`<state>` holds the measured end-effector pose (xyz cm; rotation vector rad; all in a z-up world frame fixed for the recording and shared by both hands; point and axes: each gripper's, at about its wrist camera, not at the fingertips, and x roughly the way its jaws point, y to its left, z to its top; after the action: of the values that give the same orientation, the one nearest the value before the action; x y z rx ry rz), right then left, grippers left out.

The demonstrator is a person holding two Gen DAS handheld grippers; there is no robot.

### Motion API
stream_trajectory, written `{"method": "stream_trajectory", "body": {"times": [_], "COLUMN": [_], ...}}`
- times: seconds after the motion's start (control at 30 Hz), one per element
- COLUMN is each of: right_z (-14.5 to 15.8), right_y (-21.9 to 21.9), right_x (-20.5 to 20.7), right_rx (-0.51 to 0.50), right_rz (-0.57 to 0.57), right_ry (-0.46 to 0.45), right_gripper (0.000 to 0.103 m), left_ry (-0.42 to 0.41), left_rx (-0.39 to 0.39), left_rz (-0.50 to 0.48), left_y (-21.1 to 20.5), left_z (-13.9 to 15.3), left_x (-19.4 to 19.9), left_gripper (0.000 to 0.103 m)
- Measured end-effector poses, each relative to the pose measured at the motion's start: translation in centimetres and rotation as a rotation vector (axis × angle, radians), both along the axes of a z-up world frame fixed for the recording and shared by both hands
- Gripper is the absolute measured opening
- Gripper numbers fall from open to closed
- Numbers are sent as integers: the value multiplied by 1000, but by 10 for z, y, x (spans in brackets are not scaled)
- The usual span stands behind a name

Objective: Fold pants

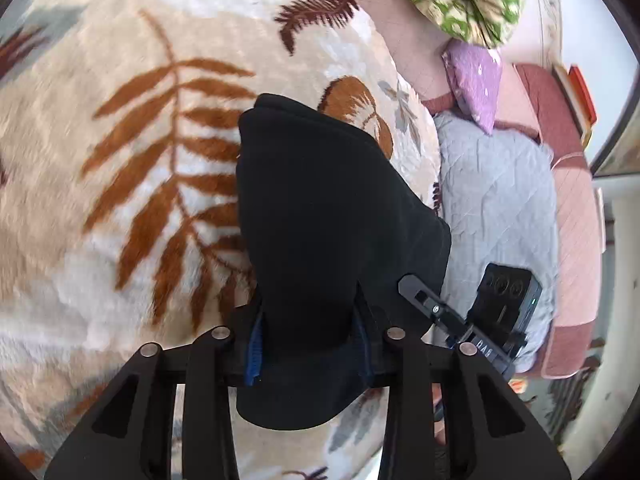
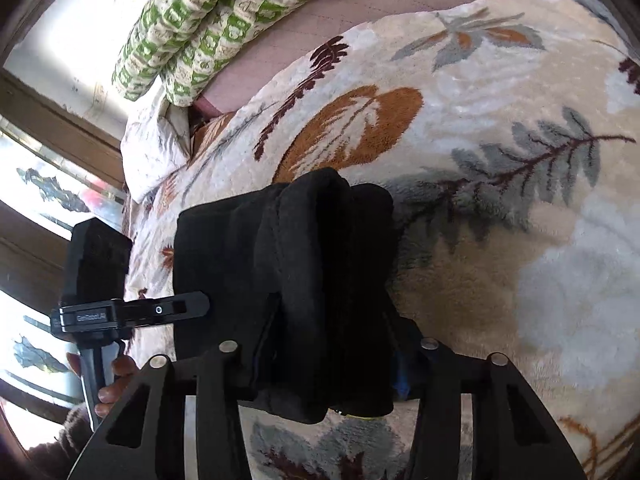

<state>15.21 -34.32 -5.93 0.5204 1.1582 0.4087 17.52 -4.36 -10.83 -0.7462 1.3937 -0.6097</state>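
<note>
Both my grippers tilt steeply downward over the bed, each clamped on the same bundle of black pants (image 1: pixel 320 208). My left gripper (image 1: pixel 308 344) pinches a thick fold of the fabric between its two fingers, the blue pads pressed into the cloth on either side; the bundle rises from the jaws toward twelve o'clock. My right gripper (image 2: pixel 332 344) likewise pinches the pants, here seen as several stacked layers bunched between the fingers. In the left wrist view my right gripper shows at four o'clock, touching the bundle's edge; in the right wrist view my left gripper (image 2: pixel 132 312) shows at nine o'clock, with my left hand (image 2: pixel 116 380) gripping its handle. One pair of pants and two grippers are present, on one leaf-patterned blanket (image 1: pixel 120 160); one green-printed quilt (image 2: pixel 224 20) lies at eleven o'clock, and one purple pillow (image 1: pixel 476 84) at two o'clock. Open blanket extends from twelve to three o'clock in the right wrist view.
</note>
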Motion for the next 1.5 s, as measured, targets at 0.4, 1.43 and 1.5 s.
{"method": "stream_trajectory", "body": {"times": [0.4,1.43,1.5], "right_z": [34,46,61], "right_y": [44,184,184], "right_x": [-40,-126,-144], "right_rx": [105,126,62], "right_rz": [-69,-107,-110], "right_ry": [-28,-66,-93], "right_gripper": [34,65,73], "left_ry": [-17,-132,-172], "left_rx": [-39,471,532], "left_rz": [80,234,245], "left_y": [70,214,203], "left_z": [32,64,71], "left_x": [-39,-147,-163], "left_gripper": [26,45,48]}}
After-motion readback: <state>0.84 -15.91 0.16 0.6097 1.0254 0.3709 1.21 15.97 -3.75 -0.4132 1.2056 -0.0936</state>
